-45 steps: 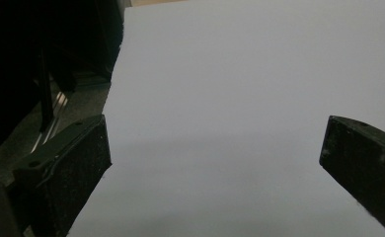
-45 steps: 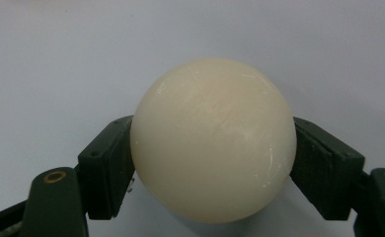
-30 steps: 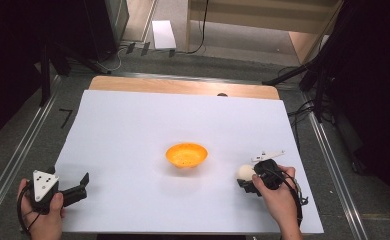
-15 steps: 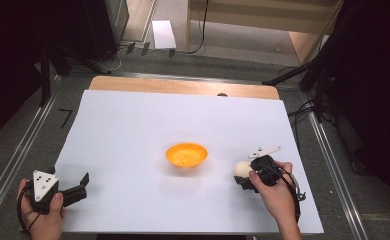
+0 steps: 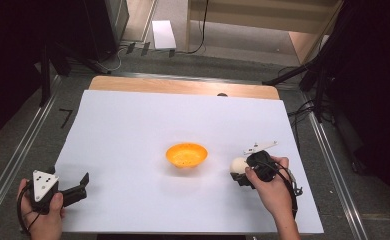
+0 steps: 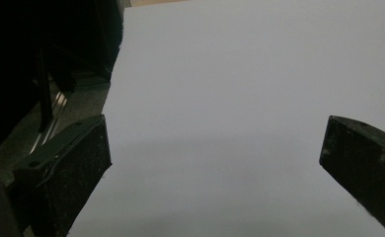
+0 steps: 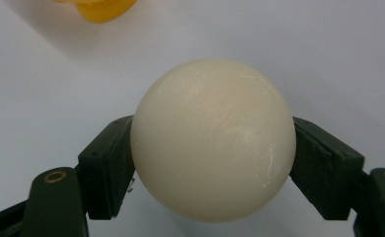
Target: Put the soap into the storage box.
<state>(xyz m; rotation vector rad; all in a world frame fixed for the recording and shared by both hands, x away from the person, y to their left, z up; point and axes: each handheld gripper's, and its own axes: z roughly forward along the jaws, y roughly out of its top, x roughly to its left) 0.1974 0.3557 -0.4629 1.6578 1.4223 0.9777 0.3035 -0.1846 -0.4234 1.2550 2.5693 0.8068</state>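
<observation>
The ball [image 7: 213,139] was plain cream-white, the bowl [image 5: 186,155] bright orange. Both tongs, left [image 6: 215,163] and right [image 7: 213,163], were black. The desk [image 5: 133,130] was white, with a light wood strip along its far edge.

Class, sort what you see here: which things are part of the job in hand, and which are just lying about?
In the job: white ball, held in the right gripper; orange bowl beside it.

Lying about: left gripper, open over the white sheet; paper on the floor.
</observation>
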